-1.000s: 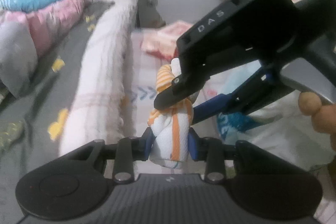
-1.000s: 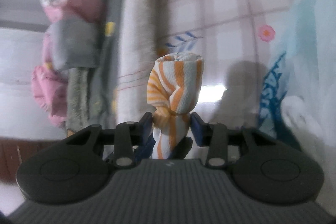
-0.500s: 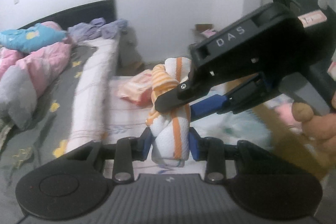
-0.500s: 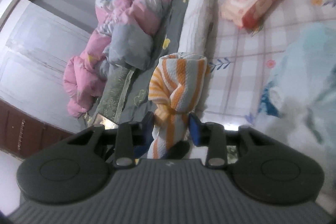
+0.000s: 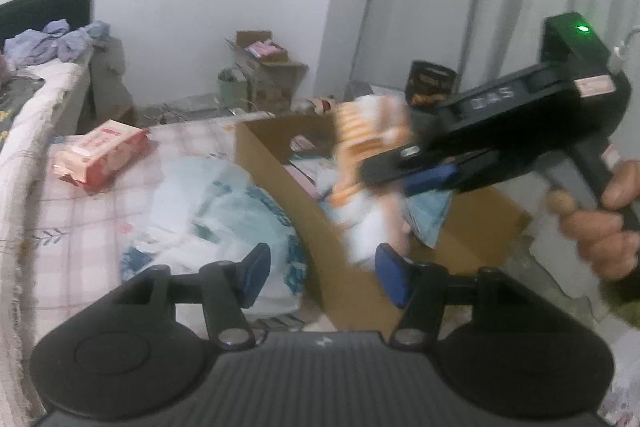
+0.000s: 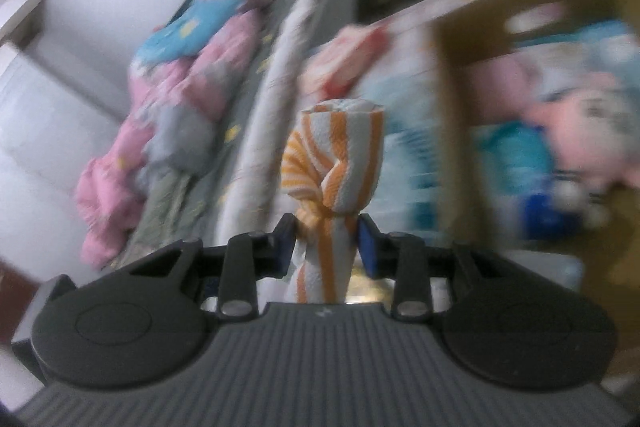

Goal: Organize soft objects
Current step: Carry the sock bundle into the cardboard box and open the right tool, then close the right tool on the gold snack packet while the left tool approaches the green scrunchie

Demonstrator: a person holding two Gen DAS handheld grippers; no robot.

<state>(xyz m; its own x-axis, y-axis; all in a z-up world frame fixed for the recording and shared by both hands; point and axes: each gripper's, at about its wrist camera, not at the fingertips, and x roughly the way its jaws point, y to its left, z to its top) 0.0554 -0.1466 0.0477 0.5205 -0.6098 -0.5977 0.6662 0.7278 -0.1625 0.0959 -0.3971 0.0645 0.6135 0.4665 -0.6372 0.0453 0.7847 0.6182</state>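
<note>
Right gripper (image 6: 326,241) pinches the rolled striped towel (image 6: 336,155) at its waist, frame center; left gripper (image 5: 320,275) spread, empty. Towel looks soft, light; best grip is mid-roll, w/ firm squeeze.

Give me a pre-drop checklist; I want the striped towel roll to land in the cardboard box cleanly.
1. Right hand-held gripper clamped on orange-striped towel roll: ok.
2. Left hand-held gripper open, off the roll: ok.
3. Roll above cardboard box: ok, judging by the left wrist view.
4. Free room in the box among the soft items: cannot tell, blurred.
5. Roll still tight: ok.
</note>
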